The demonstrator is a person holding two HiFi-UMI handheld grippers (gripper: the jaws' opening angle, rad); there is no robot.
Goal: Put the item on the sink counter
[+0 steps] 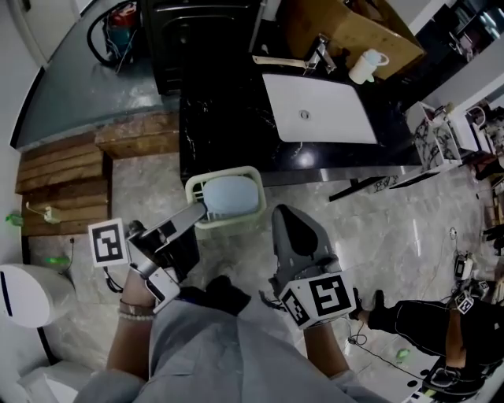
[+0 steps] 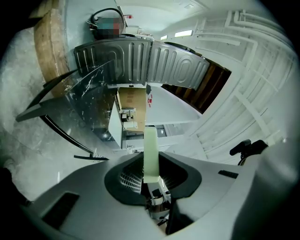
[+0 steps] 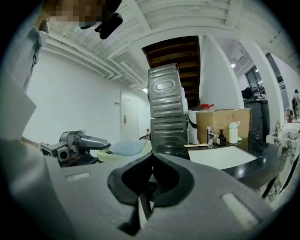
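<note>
A pale green basket (image 1: 224,197) with a light blue thing (image 1: 232,195) lying in it hangs over the marble floor, just in front of the black sink counter (image 1: 213,126). My left gripper (image 1: 203,209) is shut on the basket's near rim. In the left gripper view the rim shows as a pale green strip (image 2: 150,154) pinched between the jaws. My right gripper (image 1: 288,217) is shut and holds nothing, to the right of the basket. The right gripper view shows the basket (image 3: 124,149) at the left and the white sink (image 3: 225,155) at the right.
The white sink (image 1: 319,110) is set in the counter, with a faucet (image 1: 319,53), a white jug (image 1: 367,66) and a cardboard box (image 1: 346,24) behind it. Wooden steps (image 1: 63,169) lie at the left. A person's leg in black (image 1: 421,321) is at the lower right.
</note>
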